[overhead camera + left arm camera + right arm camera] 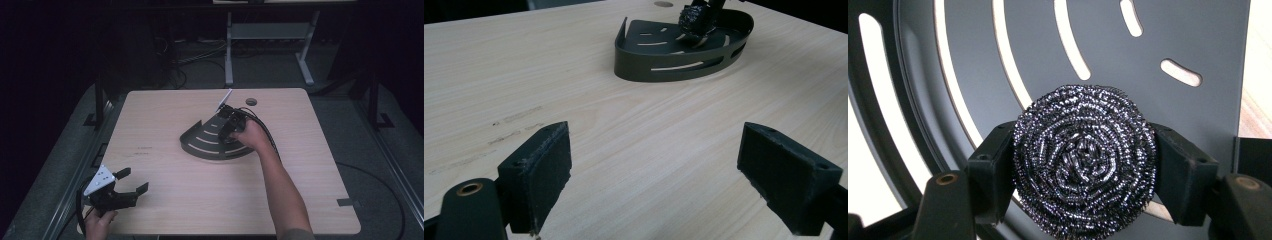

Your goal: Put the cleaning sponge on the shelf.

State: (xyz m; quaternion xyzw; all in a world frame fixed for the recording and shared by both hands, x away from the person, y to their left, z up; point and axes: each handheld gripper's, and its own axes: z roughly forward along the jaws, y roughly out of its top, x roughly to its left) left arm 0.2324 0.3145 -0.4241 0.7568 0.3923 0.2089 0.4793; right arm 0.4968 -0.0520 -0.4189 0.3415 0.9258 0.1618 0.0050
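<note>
Two black handheld grippers: left gripper, right gripper. Grey three-cornered plate on top of each, dotted with small holes on the left one. Black cable trailing from each body. Blocky black jaws faced with worn, fuzzy-edged pads; brass-ringed screws at the jaw arms. Bare forearms, no sleeves.

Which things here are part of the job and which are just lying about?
In the job: scourer, held in the right tongs; slotted corner tray beneath it.
Lying about: left tongs, open and idle; table; metal frame behind.
</note>
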